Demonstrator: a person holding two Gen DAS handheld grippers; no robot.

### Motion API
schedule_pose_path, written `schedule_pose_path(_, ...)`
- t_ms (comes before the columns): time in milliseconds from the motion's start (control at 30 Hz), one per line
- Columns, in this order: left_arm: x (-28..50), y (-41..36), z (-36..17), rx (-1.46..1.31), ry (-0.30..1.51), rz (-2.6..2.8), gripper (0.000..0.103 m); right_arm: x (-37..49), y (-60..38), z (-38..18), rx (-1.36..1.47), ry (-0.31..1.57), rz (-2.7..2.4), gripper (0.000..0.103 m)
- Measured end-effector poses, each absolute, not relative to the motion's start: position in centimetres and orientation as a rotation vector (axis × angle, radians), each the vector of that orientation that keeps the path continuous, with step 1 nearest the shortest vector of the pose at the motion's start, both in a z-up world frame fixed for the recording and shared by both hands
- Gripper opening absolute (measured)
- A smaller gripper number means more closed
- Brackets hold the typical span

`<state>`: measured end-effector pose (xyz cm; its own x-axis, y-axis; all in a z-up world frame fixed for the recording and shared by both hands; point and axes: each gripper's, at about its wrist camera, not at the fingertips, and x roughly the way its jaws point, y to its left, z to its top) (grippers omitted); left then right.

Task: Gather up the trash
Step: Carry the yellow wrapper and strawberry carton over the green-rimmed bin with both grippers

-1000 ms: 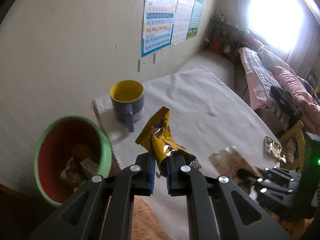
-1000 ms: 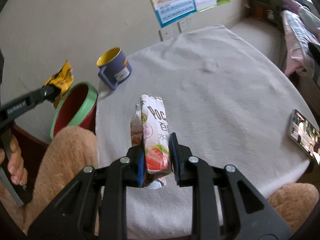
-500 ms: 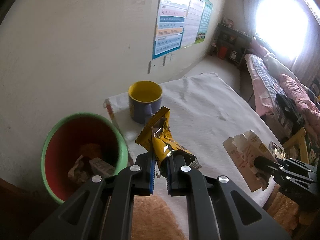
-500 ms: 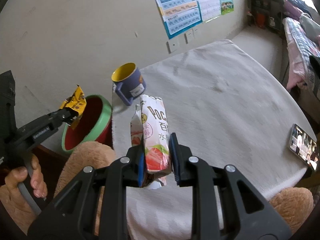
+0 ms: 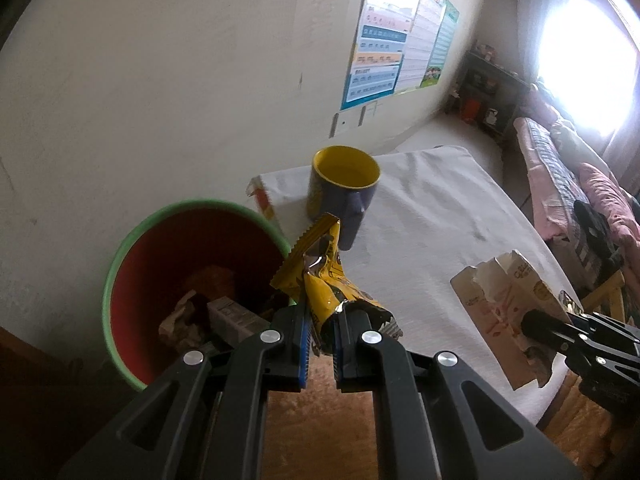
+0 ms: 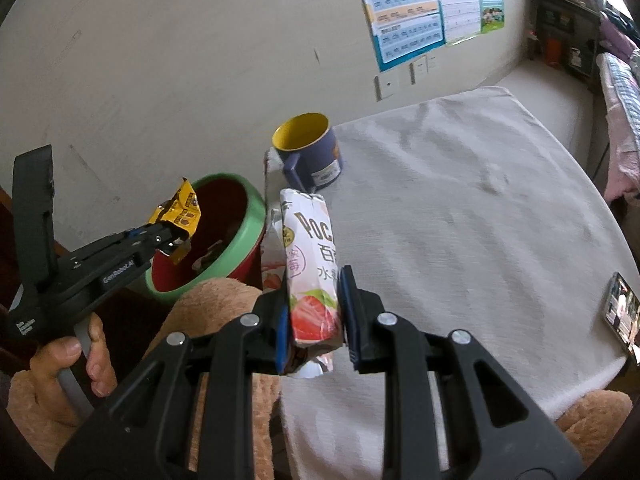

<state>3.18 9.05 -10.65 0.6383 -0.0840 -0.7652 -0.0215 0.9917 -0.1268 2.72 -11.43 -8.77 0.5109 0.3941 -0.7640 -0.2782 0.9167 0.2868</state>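
Note:
My left gripper (image 5: 322,334) is shut on a crumpled yellow snack wrapper (image 5: 320,276), held just above the near rim of a red bin with a green rim (image 5: 120,264). In the right wrist view the same wrapper (image 6: 178,212) hangs over that bin (image 6: 244,236). Several bits of trash (image 5: 208,316) lie in the bin. My right gripper (image 6: 314,330) is shut on a torn white snack box with a strawberry picture (image 6: 312,264), above the table's left edge. That box (image 5: 504,308) shows at the right in the left wrist view.
A blue mug with a yellow inside (image 6: 310,152) stands on the white-clothed table (image 6: 460,208) near the bin. A phone (image 6: 622,312) lies at the table's right edge. A hand (image 6: 64,360) holds the left gripper. Brown fluffy fabric (image 6: 208,308) lies below.
Both grippers moved left toward the bin. The wrapper now hangs over the bin's rim, and the box has left the table's middle for its left edge.

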Motion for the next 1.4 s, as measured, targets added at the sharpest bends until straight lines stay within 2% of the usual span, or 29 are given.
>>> schedule_pose_path(900,3.1,11.5,-11.3,-0.150,0.882,0.022,0.006,3.3,-9.1,-10.1,0.131,1.000,0.440,0.023)
schedule_pose_path(1400,2.8,14.8,-12.3,-0.202,0.892,0.063,0.007,4.3,-4.6,-10.5,0.084,1.011,0.508,0.023)
